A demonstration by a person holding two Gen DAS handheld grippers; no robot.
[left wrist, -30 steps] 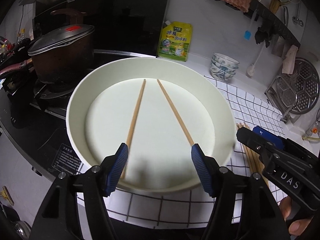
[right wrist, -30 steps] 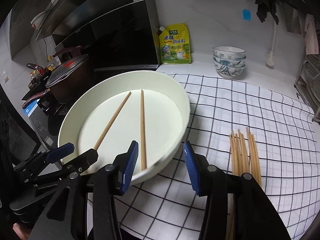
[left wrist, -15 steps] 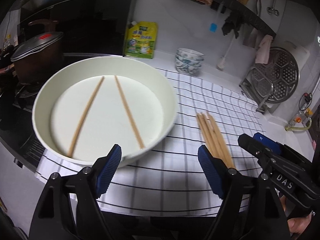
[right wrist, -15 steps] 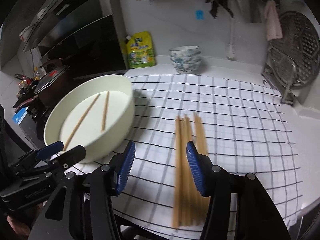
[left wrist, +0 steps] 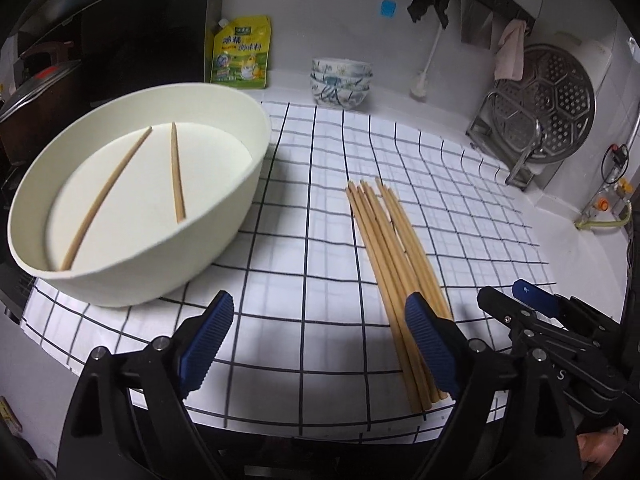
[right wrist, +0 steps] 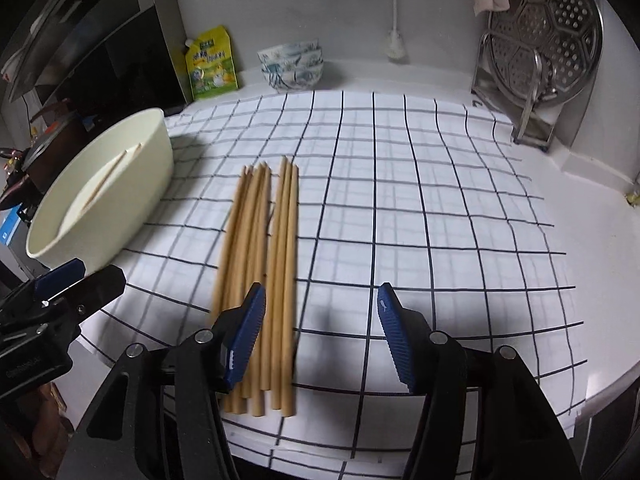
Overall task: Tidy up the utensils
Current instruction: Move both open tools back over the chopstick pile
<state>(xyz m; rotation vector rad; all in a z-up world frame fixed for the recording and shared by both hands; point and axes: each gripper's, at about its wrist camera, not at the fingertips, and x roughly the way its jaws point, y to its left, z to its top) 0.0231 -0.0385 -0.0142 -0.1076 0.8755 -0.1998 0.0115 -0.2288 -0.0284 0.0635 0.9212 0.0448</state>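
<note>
A bundle of several wooden chopsticks point(left wrist: 394, 252) lies on the checked cloth point(left wrist: 320, 208); it also shows in the right wrist view point(right wrist: 260, 248). A cream bowl point(left wrist: 224, 240) stands at the left with two chopsticks point(left wrist: 176, 178) lying inside; in the right wrist view the bowl point(right wrist: 132, 192) is at the far left. My left gripper point(left wrist: 320, 340) is open and empty above the cloth's near edge, its right finger over the bundle's near ends. My right gripper point(right wrist: 320, 332) is open and empty, its left finger over the bundle's near ends.
A yellow-green refill pouch point(left wrist: 240, 54) and stacked patterned bowls point(left wrist: 340, 82) stand at the back wall. A metal steamer rack point(left wrist: 560, 100) leans at the back right. A stove with a dark pot point(right wrist: 44, 148) lies left of the bowl. The counter edge runs just below both grippers.
Both grippers have swung right, away from over the bowl, and now hover over the near ends of the chopstick bundle. Both stay open. The chopsticks in the bowl have not moved.
</note>
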